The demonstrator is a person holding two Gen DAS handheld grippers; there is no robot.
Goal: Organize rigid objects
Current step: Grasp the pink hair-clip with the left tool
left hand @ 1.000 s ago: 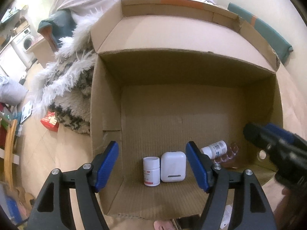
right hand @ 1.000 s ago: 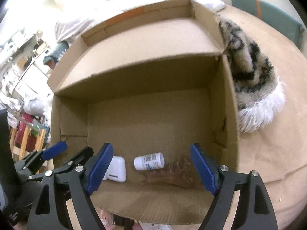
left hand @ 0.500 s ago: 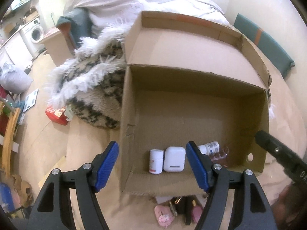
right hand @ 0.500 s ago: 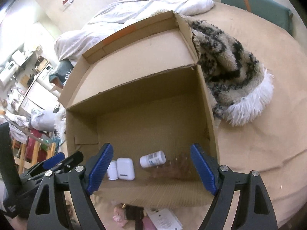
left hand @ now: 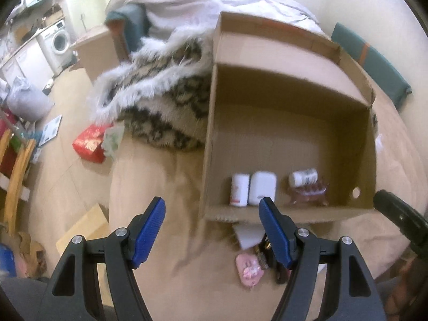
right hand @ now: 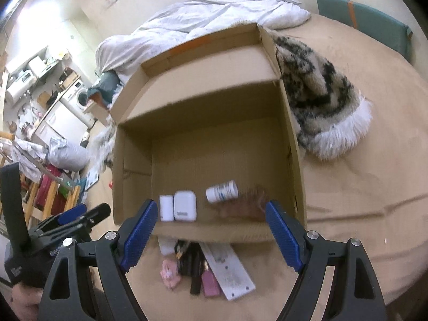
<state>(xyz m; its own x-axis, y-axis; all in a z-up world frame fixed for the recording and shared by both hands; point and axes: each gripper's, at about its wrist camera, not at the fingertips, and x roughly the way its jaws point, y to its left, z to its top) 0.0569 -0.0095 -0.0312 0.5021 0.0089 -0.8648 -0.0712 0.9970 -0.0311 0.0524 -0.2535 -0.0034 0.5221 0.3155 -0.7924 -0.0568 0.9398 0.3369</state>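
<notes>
An open cardboard box [left hand: 291, 101] [right hand: 291, 144] sits on the tan bed. In it stand a small white bottle [left hand: 239, 189] [right hand: 166, 208] and a white case [left hand: 261, 187] [right hand: 184, 206], with a white bottle lying down [left hand: 303, 177] [right hand: 222, 191] beside a brown hair claw [left hand: 309, 194] [right hand: 244, 206]. In front of the box lie a pink item [left hand: 248, 270] [right hand: 169, 270], dark items [right hand: 191, 264] and a white flat bar [right hand: 230, 274]. My left gripper [left hand: 214, 234] and right gripper [right hand: 210, 235] are open and empty, held back above these loose items.
A black-and-white fluffy throw [left hand: 163, 101] [right hand: 318, 99] lies against the box. A white duvet [right hand: 203, 24] and a green cushion [right hand: 363, 24] are behind. A red packet [left hand: 91, 141] lies on the floor by the bed edge at left.
Both grippers have pulled back and up out of the box. The box now looks smaller, and the loose items in front of it have come into view.
</notes>
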